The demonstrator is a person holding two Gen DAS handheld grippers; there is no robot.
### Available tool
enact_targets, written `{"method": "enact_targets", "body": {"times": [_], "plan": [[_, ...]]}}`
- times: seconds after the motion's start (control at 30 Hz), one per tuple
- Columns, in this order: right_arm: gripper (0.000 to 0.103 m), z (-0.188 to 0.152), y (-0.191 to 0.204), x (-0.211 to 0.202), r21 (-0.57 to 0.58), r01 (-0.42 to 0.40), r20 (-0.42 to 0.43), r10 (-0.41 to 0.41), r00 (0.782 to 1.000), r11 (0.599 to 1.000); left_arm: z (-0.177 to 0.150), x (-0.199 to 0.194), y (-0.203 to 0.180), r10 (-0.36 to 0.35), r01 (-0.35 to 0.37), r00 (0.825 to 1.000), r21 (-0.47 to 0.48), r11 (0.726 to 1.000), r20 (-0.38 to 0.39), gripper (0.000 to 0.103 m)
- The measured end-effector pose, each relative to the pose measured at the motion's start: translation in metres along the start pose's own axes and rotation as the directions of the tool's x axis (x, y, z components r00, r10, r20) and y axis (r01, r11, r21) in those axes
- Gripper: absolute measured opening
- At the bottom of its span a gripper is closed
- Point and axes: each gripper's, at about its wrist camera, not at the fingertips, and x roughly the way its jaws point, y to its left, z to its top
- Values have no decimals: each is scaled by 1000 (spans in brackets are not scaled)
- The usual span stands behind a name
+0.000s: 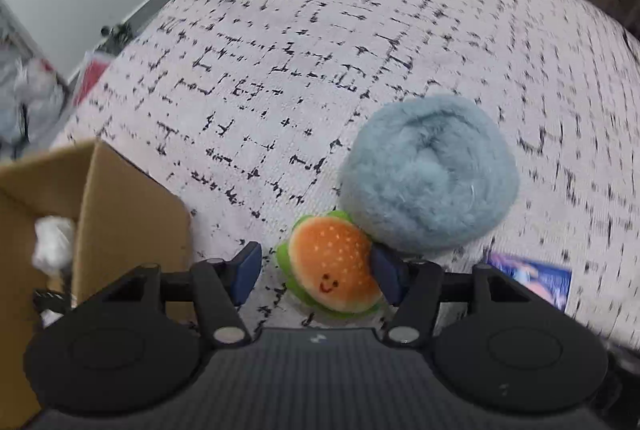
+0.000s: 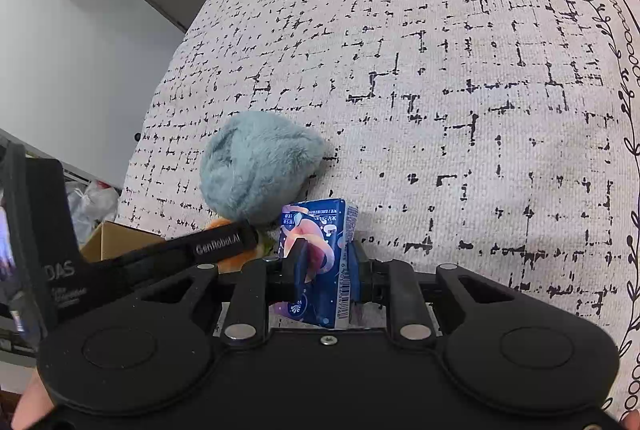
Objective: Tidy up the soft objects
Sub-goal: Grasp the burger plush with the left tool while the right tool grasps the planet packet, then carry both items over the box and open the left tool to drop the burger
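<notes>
Black housing of the left hand-held gripper [image 1: 316, 274] fills the bottom of the left wrist view; its blue pads are spread, with a burger plush [image 1: 334, 266] lying between them. The right pad touches the plush edge, while the left pad stands apart from it.

A patterned bedspread [image 1: 280, 50], white with black broken lines, is seen across most of both views. On it, a fluffy blue ball [image 1: 428, 174] is located right of centre, touching the burger plush at its upper right. A cardboard box [image 1: 120, 198] is seen at the left edge, with a white crumpled item [image 1: 54, 242] inside it.

In the right wrist view, the right hand-held gripper [image 2: 326, 266] is pressed onto a blue tissue pack [image 2: 320, 262] at lower centre, held upright just below the fluffy blue ball. The left hand-held gripper's finger is seen entering from the left, with the orange plush partly hidden behind it.
</notes>
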Motion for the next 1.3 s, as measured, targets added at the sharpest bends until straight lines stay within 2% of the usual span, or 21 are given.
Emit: {"method": "enact_targets", "body": {"times": [0.03,0.07,0.17,0.27,0.43,0.73,0.93,1.13,1.3], "plan": [[21,0,-2,0,5,-9,-3,9,1000,1000,0,0,-1,-24,24,1000,-9,1000,-2,43],[21,1,-4,0,9,-16,-5,16,1000,1000,1,-1,-3,-20,20,1000,-10,1000,-2,43],[21,4,-6,-2,16,-35,-4,35,999,999,-1,-6,-7,1,-1,1000,-13,1000,3,33],[21,7,-6,-4,18,-56,2,56,998,998,-3,-13,-8,10,-10,1000,-12,1000,10,29],[21,8,-4,-12,6,-86,11,86,996,996,-7,-30,-9,-3,4,1000,-25,1000,20,29],[20,6,1,-31,-9,-154,43,154,987,988,-22,-71,-1,-78,84,993,-66,994,87,29],[20,8,18,-50,-66,-215,89,221,971,974,-25,-99,22,-105,121,987,-134,983,124,29],[20,8,21,-58,-78,-223,117,231,966,972,-30,-126,50,-114,144,980,-187,972,164,29],[20,7,24,-67,-85,-249,138,259,956,965,-40,-136,68,-71,98,983,-154,983,170,29]]}}
